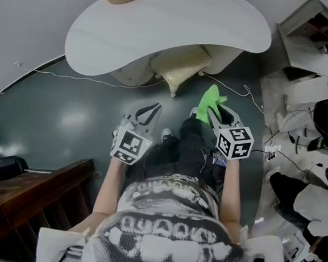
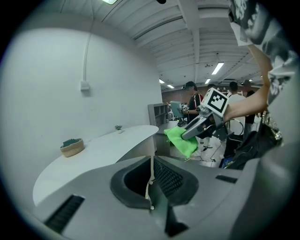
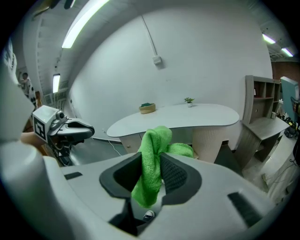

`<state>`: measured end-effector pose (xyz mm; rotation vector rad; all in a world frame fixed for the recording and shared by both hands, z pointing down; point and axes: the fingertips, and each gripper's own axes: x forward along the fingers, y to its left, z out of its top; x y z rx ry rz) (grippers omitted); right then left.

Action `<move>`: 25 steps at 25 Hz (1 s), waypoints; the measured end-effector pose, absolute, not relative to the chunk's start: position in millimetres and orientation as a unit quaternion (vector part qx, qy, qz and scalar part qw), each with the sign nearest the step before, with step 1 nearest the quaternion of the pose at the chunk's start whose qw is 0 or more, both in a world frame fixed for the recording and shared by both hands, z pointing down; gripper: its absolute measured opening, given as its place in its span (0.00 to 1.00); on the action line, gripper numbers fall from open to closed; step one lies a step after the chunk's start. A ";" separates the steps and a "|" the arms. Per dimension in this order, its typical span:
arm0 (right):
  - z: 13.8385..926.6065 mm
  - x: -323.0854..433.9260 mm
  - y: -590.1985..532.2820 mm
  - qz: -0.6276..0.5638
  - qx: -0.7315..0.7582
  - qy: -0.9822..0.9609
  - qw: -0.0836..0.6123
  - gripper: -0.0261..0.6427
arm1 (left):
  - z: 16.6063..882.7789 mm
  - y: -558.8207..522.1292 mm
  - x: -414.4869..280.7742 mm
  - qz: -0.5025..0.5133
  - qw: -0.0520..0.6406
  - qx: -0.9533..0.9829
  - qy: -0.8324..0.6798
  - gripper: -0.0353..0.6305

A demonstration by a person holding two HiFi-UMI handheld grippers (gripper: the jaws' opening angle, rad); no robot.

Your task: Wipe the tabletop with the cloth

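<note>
Right gripper (image 1: 214,116) clamped on green cloth (image 1: 209,101), left gripper (image 1: 148,113) jaws together, empty, white tabletop (image 1: 173,26) far ahead

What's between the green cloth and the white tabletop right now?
Head view: dark floor and a white cable separate the cloth, held in the right tongs, from the tabletop.

Open-plan lab-like office: ceiling strip lights (image 3: 89,21), cubby shelving (image 3: 263,96), loose floor cables (image 1: 71,77), curved white table (image 1: 179,26).
</note>
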<state>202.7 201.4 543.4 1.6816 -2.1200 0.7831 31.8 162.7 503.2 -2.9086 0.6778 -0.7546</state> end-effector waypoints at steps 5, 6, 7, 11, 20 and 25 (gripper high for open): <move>539.1 194.6 212.9 0.266 0.591 -0.744 0.165 0.22 | 506.4 172.9 29.7 -0.243 0.030 -0.946 0.213 0.08; 538.1 193.4 214.6 0.265 0.592 -0.743 0.167 0.22 | 506.9 174.2 29.3 -0.243 0.030 -0.946 0.211 0.08; 536.8 192.5 216.3 0.263 0.593 -0.743 0.168 0.22 | 507.1 175.6 29.0 -0.243 0.030 -0.947 0.209 0.08; 531.0 190.6 220.8 0.257 0.595 -0.743 0.165 0.22 | 505.1 178.9 30.6 -0.240 0.038 -0.948 0.206 0.08; 529.0 186.1 224.6 0.249 0.590 -0.749 0.172 0.22 | 503.1 182.5 35.1 -0.233 0.039 -0.949 0.209 0.08; 529.1 188.6 223.2 0.245 0.591 -0.748 0.176 0.22 | 503.7 182.7 33.5 -0.224 0.033 -0.951 0.211 0.08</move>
